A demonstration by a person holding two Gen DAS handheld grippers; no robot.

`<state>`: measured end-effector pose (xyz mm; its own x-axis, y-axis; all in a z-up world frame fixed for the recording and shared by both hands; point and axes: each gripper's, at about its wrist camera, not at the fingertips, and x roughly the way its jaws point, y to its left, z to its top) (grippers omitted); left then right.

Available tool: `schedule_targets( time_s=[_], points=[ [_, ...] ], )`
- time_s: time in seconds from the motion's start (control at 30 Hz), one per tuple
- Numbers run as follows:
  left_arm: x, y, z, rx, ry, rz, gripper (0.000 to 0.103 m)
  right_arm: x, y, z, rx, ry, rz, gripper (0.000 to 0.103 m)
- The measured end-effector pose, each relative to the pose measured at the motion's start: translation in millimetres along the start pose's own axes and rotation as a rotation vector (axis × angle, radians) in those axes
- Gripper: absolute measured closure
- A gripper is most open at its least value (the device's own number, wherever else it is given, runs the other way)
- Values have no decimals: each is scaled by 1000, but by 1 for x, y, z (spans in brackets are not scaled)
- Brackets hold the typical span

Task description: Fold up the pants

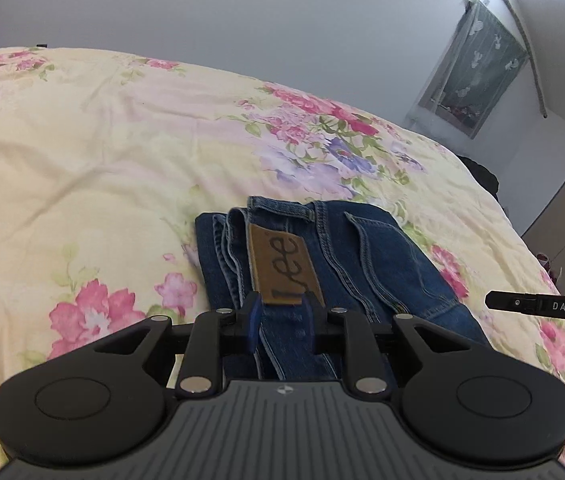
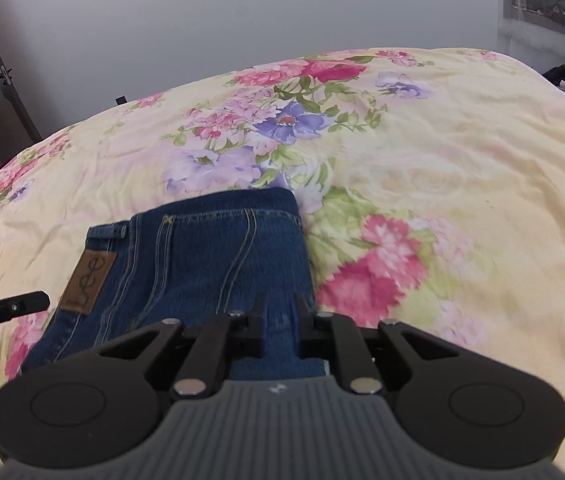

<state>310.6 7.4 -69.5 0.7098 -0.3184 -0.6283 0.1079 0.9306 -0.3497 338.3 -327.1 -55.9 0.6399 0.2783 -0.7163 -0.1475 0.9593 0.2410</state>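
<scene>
- The folded dark blue denim pants are lying on the floral yellow bed cover.
- The left claw and the right claw are both standing apart over the denim; their bodies are hiding its near edge.

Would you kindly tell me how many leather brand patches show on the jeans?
1: the patch sits on the jeans' waistband, just ahead of the left tongs. Others may be hidden in the folds.
</scene>
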Motion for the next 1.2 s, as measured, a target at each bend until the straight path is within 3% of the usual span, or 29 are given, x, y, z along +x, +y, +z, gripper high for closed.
schedule_targets(
  time_s=[0.07, 0.13, 0.23, 0.3, 0.43, 0.73, 0.83, 0.9, 0.97, 1.1, 1.2],
  points=[
    [-8, -6, -14, 2, -27, 3, 79, -11, -2, -25, -25, -5, -20, 95],
    [-3, -3, -25, -39, -3, -13, 81, -11, -4, -49, -27, 22, -17, 95],
    [10, 3, -41, -66, 20, 53, 87, -4, -4, -79, -10, 39, -38, 95],
    [15, 9, -49, -98, 20, 49, 87, 2, -7, -93, 26, 27, -45, 96],
    [19, 15, -60, -136, 1, 47, 86, 11, -13, -103, 141, -14, -50, 95],
    [9, 16, -48, -177, -2, 66, 72, 5, -10, -104, 146, -58, -56, 96],
    [2, 14, -39, -155, -13, 92, 70, 1, -14, -94, 164, -41, -13, 84],
    [-1, 17, -32, -170, -10, 84, 60, -2, -13, -83, 168, -43, 19, 63],
    [-1, 20, -28, -187, -6, 63, 50, -4, -10, -72, 150, -49, 10, 54],
    [2, 24, -19, -184, -7, 38, 37, 5, -11, -51, 133, -24, 39, 45],
    [11, 29, -12, -193, -1, 21, 29, 20, -24, -42, 211, 27, 85, 37]
  ],
)
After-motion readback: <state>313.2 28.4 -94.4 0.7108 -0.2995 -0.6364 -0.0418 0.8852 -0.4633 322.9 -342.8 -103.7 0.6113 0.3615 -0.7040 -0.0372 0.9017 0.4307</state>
